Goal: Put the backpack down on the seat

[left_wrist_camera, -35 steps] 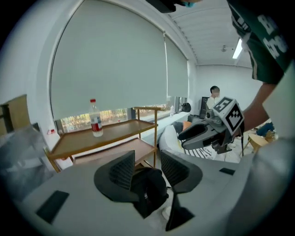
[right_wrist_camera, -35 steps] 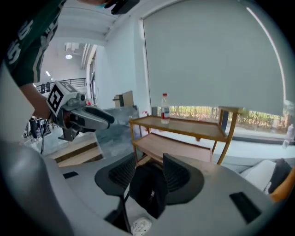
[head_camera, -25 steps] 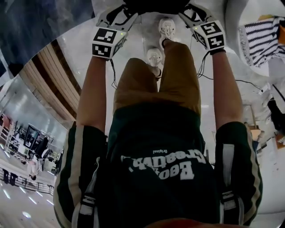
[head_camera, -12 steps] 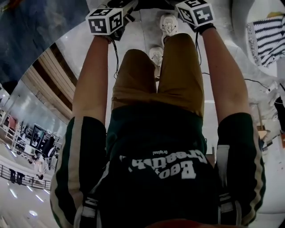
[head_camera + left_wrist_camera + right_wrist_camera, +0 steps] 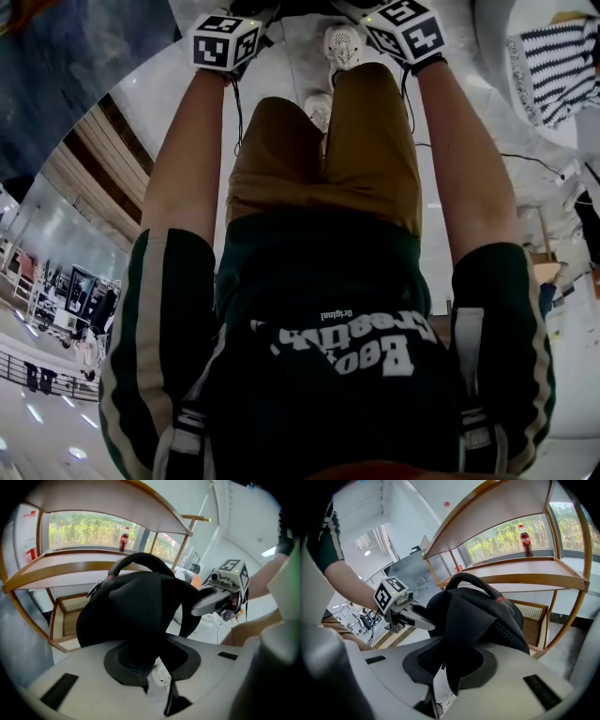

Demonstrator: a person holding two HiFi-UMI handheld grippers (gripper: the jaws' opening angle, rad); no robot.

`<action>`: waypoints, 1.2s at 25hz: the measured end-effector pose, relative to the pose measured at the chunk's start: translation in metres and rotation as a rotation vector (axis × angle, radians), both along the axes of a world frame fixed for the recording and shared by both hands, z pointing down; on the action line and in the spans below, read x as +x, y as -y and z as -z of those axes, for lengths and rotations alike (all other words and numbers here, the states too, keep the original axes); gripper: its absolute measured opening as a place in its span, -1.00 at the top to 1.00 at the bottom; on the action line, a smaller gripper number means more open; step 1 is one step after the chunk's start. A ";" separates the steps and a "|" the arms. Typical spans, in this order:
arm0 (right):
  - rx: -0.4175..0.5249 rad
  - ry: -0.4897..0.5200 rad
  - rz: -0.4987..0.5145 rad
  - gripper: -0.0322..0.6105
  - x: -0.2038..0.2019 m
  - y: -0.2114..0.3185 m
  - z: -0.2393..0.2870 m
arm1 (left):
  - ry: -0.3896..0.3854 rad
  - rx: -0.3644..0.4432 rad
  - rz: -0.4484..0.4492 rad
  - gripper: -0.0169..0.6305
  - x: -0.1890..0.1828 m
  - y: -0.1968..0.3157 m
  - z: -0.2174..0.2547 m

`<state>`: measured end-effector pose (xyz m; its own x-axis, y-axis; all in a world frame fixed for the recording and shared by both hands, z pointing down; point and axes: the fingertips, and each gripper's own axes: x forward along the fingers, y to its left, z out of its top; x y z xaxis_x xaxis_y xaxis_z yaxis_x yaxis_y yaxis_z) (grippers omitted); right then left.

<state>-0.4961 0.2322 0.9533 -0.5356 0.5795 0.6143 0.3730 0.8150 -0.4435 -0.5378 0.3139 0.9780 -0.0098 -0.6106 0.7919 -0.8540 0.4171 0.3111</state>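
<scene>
The black backpack (image 5: 136, 606) hangs in the air between both grippers, its top handle arched upward. In the left gripper view my left gripper (image 5: 140, 670) is closing, with backpack fabric pinched between its jaws. The right gripper view shows the same bag (image 5: 473, 616), and my right gripper (image 5: 450, 667) is closing on a fold of it too. Each gripper sees the other gripper across the bag (image 5: 220, 595) (image 5: 401, 609). A wooden seat with a cane panel (image 5: 70, 606) (image 5: 532, 616) stands low behind the bag. In the head view only the marker cubes (image 5: 225, 39) (image 5: 405, 28) show at the top.
Curved wooden shelves (image 5: 93, 566) rise over the seat, and a cola bottle (image 5: 526, 538) stands on one by the window. The person's legs and white shoes (image 5: 339, 45) are on a pale floor, with cables (image 5: 487, 159) trailing to the right.
Both marker cubes have moved toward the top edge of the head view, further out from the body. The person's legs have shifted a step.
</scene>
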 end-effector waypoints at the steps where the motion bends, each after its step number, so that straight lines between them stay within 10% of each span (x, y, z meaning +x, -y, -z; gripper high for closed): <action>1: 0.001 0.003 0.004 0.65 0.002 0.001 0.006 | 0.006 0.011 -0.022 0.65 0.005 0.002 0.011; 16: -0.071 -0.010 -0.040 0.66 0.044 -0.005 0.177 | 0.018 0.062 -0.120 0.67 0.061 0.004 0.215; 30: 0.016 0.171 -0.043 0.66 0.083 0.003 0.407 | 0.190 0.222 -0.146 0.67 0.104 0.016 0.441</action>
<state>-0.4131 0.2291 0.5464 -0.6569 0.5450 0.5209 0.4069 0.8380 -0.3635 -0.4341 0.2978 0.5371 -0.0440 -0.7743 0.6313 -0.9512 0.2256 0.2103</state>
